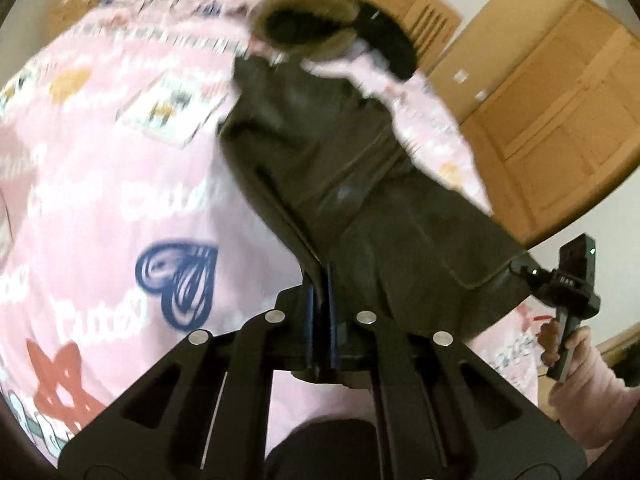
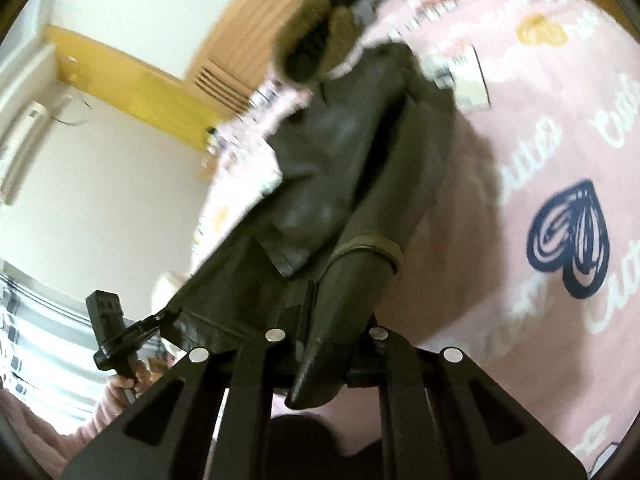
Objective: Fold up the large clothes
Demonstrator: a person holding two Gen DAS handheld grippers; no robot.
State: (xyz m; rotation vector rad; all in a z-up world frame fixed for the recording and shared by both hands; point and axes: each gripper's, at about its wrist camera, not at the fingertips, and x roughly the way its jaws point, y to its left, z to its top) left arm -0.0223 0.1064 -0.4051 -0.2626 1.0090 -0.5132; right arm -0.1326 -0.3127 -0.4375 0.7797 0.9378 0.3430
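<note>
Left wrist: coat [image 1: 320, 152] between hand-held gripper [image 1: 323, 300] jaws

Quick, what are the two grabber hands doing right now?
Left gripper: closed, pinching the hem of the dark green coat.
Right gripper: closed, pinching the coat's hem too.

Dark olive coat [image 1: 320, 152] — fur-trimmed hood, apparently — hem lifted off pink bedspread [image 1: 100, 200].

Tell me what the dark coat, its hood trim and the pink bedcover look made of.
Dark coat: olive-brown, probably a smooth woven or coated shell; it shows a faint sheen and stiff folds.
Hood trim: looks like fur, likely faux; a fuzzy tan ring around a dark hood opening.
Pink bedcover: seemingly soft matte printed cloth, with hearts and lettering; blur hides the weave.
</note>
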